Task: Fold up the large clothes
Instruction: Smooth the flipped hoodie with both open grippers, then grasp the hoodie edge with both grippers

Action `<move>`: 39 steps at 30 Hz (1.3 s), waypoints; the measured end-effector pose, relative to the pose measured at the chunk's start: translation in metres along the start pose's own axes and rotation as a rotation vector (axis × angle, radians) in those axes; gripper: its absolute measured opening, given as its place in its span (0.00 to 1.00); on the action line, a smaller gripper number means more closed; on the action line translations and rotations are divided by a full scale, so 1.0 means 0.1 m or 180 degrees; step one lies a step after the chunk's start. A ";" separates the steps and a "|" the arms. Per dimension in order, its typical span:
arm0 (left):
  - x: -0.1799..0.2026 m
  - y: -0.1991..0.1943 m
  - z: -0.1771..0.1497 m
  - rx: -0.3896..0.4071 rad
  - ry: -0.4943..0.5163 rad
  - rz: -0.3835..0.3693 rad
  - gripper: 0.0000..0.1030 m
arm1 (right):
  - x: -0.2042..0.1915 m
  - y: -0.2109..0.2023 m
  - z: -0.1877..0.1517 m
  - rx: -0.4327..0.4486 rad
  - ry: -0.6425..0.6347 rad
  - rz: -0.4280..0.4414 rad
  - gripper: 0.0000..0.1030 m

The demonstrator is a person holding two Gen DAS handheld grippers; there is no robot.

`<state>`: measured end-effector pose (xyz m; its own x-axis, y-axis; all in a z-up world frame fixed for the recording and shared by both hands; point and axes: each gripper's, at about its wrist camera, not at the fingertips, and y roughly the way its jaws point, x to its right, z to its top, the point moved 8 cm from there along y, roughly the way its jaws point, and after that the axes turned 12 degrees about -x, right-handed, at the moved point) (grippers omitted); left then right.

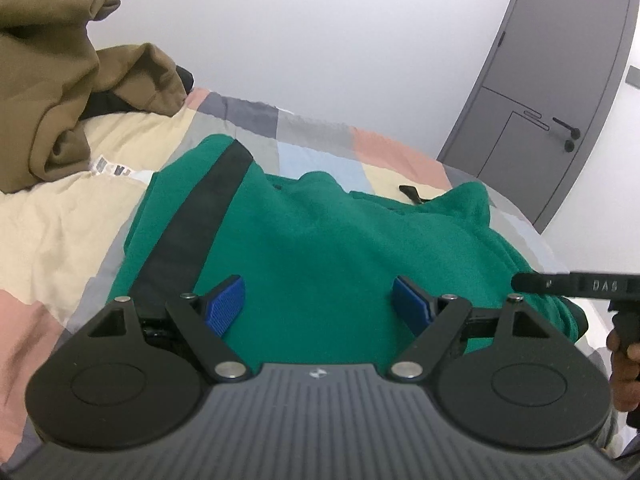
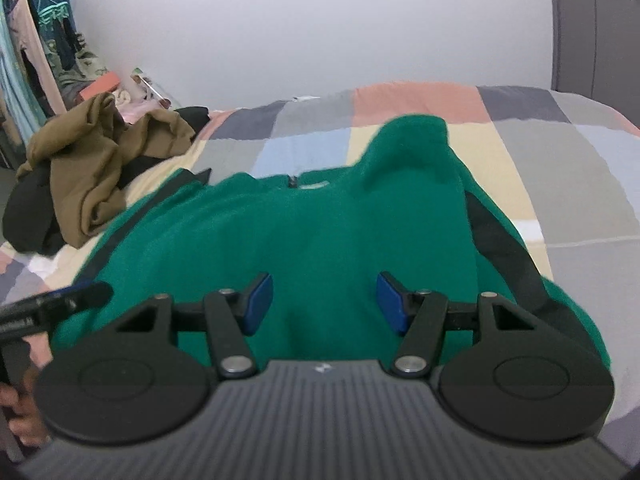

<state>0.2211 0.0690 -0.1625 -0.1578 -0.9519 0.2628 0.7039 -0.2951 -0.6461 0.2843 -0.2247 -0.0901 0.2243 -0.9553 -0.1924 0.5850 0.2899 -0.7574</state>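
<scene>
We look along the left gripper (image 1: pixel 318 300) at a green garment (image 1: pixel 320 232) spread on a bed whose patchwork cover (image 1: pixel 312 132) shows grey, pink, cream and pale blue squares. Our jaws stand wide apart above the green garment, nothing between the blue pads (image 1: pixel 226 304). A black band (image 1: pixel 200 216) runs across the garment's left part. Left of the garment and further back lies a heap of brown clothing (image 1: pixel 60 92). At the garment's right edge we see the right gripper (image 1: pixel 576 286) and a hand (image 1: pixel 624 364). Behind the garment to the right stands a grey door (image 1: pixel 552 92).
</scene>
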 end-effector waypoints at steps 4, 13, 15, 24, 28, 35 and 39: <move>-0.04 0.07 -0.03 -0.0090 -0.0052 -0.0023 0.82 | 0.04 0.14 -0.08 -0.0088 -0.0036 0.0038 0.57; -0.03 0.19 -0.08 -0.0201 -0.0021 0.0084 0.83 | 0.02 0.37 -0.10 -0.0074 -0.0050 -0.0004 0.60; -0.04 0.17 -0.09 -0.0198 -0.0042 0.0096 0.83 | 0.03 0.35 -0.10 -0.0062 -0.0019 0.0012 0.60; 0.11 -0.31 -0.12 -0.0112 -0.0228 0.0013 0.83 | 0.02 -0.14 -0.22 0.0050 0.0583 0.0597 0.61; 0.23 -0.45 -0.21 -0.0125 -0.0437 -0.0195 0.83 | -0.10 -0.30 -0.40 -0.0010 0.0776 0.0931 0.61; 0.36 -0.35 -0.44 -0.0320 -0.0768 -0.0479 0.88 | -0.21 -0.21 -0.55 -0.0213 0.1237 0.1458 0.90; 0.33 -0.27 -0.47 -0.0433 -0.1022 -0.0644 0.91 | -0.20 -0.01 -0.64 -0.0465 0.1585 0.1695 0.89</move>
<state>0.1645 0.0418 -0.1700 -0.0443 -0.8054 0.5910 0.5793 -0.5027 -0.6417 0.2293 -0.2091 -0.1253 0.0485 -0.6105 -0.7905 0.3782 0.7437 -0.5512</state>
